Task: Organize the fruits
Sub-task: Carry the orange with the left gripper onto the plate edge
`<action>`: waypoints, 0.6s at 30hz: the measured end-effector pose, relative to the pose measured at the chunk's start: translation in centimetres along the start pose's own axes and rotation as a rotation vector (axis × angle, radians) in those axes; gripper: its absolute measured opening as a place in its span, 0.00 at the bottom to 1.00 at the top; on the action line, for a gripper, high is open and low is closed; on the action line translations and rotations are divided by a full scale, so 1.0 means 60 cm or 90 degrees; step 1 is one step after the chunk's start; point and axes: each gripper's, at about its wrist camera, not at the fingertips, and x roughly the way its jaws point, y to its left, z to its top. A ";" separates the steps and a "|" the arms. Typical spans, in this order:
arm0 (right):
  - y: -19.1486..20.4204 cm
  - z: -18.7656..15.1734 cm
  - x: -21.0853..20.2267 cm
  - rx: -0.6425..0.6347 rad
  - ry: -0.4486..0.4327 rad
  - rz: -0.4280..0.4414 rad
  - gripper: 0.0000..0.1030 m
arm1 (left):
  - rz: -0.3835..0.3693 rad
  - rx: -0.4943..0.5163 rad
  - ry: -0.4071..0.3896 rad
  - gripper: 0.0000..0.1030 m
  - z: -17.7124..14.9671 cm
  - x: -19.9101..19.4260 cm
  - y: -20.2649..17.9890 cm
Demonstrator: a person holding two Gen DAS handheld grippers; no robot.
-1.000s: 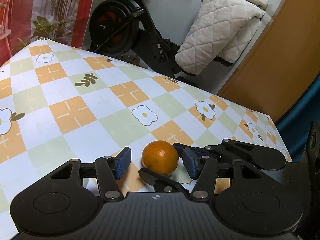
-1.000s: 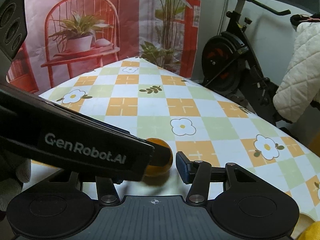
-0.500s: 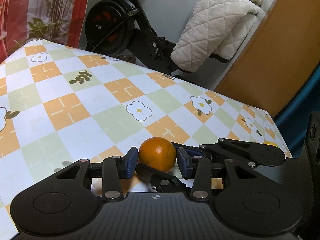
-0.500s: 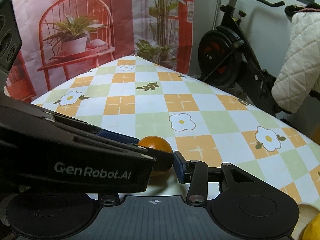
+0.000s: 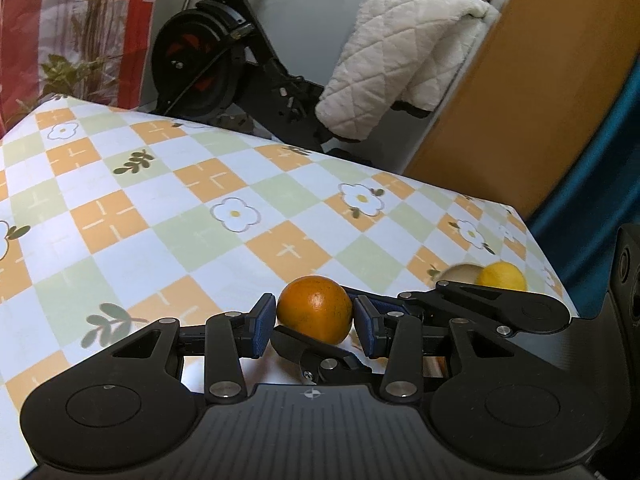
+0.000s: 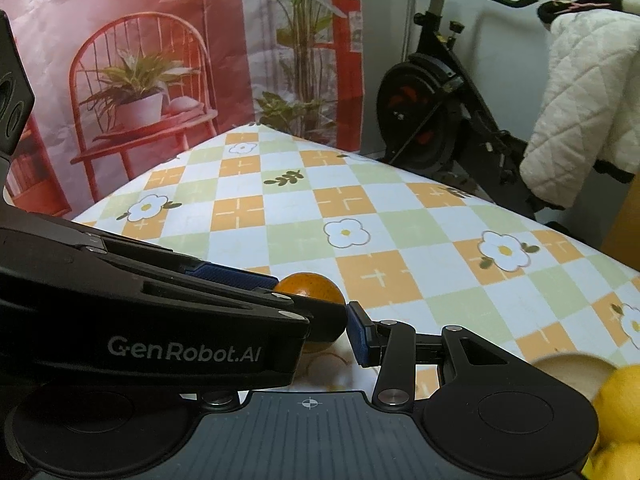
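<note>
An orange (image 5: 314,307) sits between the blue pads of my left gripper (image 5: 315,322), which is shut on it just above the checked tablecloth (image 5: 192,216). It also shows in the right wrist view (image 6: 310,286), partly hidden behind the left gripper's body (image 6: 160,320). My right gripper (image 6: 320,336) lies under and beside the left one; only its right finger (image 6: 360,338) shows, so I cannot tell its state. A yellow lemon (image 5: 502,276) lies in a pale bowl (image 5: 460,273) at the right, and lemons (image 6: 618,404) show at the right edge.
The table ends at the far side, with an exercise bike (image 5: 224,64) and a white quilted jacket (image 5: 404,52) behind it. A wooden panel (image 5: 520,100) stands at the right. A printed backdrop (image 6: 140,60) hangs at the left.
My left gripper has closed from open around the orange to shut on it, and the view has lifted and turned right, bringing the bowl with the lemon into sight.
</note>
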 end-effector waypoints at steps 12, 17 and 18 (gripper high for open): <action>-0.031 -0.036 -0.084 0.047 -0.029 -0.029 0.38 | -0.032 0.041 0.009 0.44 -0.011 -0.011 -0.059; -0.045 -0.054 -0.114 0.066 -0.041 -0.039 0.38 | -0.041 0.064 0.014 0.44 -0.019 -0.014 -0.090; -0.048 -0.058 -0.121 0.070 -0.044 -0.041 0.38 | -0.044 0.068 0.015 0.44 -0.019 -0.014 -0.095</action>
